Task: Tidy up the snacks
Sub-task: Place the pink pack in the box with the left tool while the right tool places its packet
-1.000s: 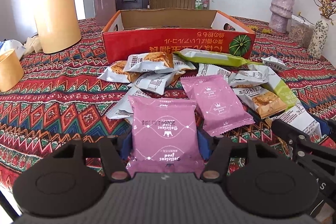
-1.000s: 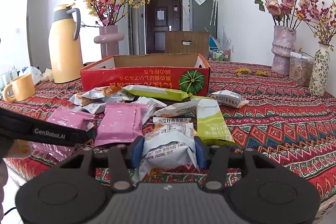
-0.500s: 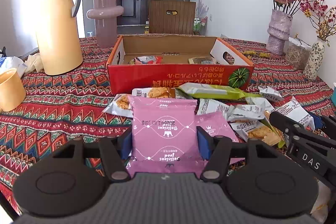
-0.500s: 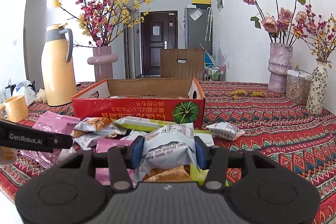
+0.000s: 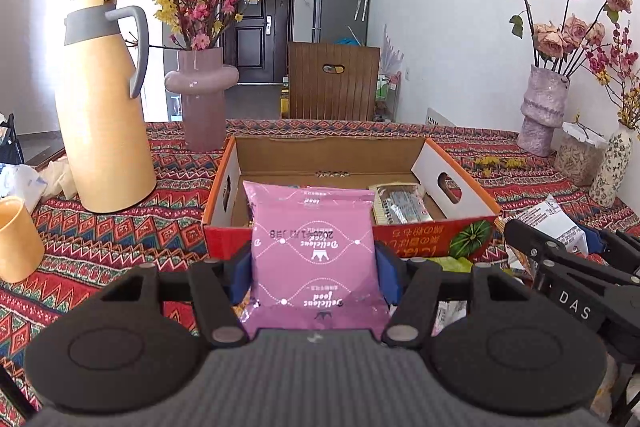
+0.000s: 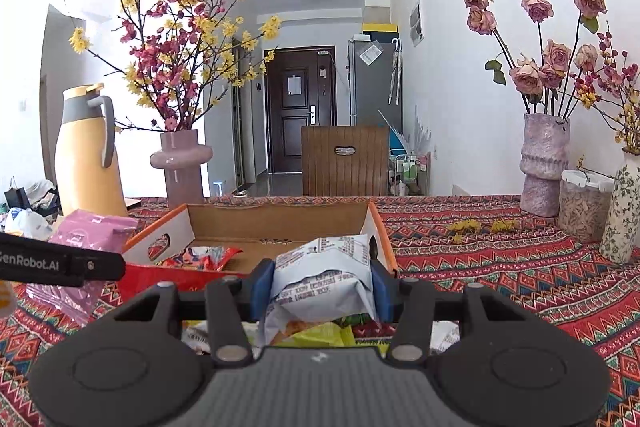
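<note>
My left gripper (image 5: 314, 269) is shut on a pink snack packet (image 5: 312, 251), held up in front of the red cardboard box (image 5: 424, 231). In the right wrist view my right gripper (image 6: 320, 285) is shut on a white-grey snack packet (image 6: 324, 275), lifted before the same box (image 6: 176, 227). Inside the box lie a clear-wrapped packet (image 5: 400, 205) and a red wrapper (image 6: 204, 257). The right gripper shows at the right edge of the left wrist view (image 5: 576, 279). The pink packet (image 6: 92, 231) also shows at the left of the right wrist view. Loose green and white packets (image 6: 320, 335) lie below.
On the patterned tablecloth stand a yellow thermos jug (image 5: 100, 107), a yellow mug (image 5: 16, 239), a pink vase with blossom branches (image 5: 200, 95), a mottled vase of roses (image 5: 544, 107), a floral vase (image 5: 612, 167) and a jar (image 5: 580, 155). A wooden chair (image 5: 334, 83) stands behind the table.
Both grippers rose and moved toward the box with their packets still held. The box interior now shows, and the pile of loose snacks has dropped below the grippers.
</note>
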{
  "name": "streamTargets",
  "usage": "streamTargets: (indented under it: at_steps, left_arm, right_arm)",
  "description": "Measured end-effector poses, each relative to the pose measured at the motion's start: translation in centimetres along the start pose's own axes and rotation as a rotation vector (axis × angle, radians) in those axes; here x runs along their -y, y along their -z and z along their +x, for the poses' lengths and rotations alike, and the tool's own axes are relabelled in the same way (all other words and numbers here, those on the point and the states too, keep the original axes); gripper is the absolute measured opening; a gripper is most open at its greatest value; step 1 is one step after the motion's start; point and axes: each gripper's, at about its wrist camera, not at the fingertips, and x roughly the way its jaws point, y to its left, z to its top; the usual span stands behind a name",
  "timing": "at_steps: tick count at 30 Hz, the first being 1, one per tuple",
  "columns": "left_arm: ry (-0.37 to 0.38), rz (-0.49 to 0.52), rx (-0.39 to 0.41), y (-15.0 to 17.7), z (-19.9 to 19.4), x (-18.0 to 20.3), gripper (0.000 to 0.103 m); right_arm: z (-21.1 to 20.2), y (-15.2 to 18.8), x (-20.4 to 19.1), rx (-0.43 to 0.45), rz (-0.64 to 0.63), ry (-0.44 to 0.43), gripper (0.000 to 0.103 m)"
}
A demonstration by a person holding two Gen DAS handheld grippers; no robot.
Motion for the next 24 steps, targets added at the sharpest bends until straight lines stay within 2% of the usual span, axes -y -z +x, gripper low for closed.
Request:
streamTargets:
  at_steps: [10,18,24]
  left_arm:
    - [-0.020,-0.007,0.032,-3.4,3.4,-0.1,0.061]
    - [-0.042,-0.043,0.017,-5.5,7.8,-1.2,0.061]
    - [-0.075,-0.068,-0.002,-5.8,11.3,-2.1,0.061]
  right_arm:
    - [5.9,-3.7,0.6,0.000,0.020,-0.012,0.050]
    - [11.5,-5.3,0.7,-0.067,0.025,-0.015,0.050]
    - [15.1,-5.3,0.5,-0.131,0.011,-0.008,0.050]
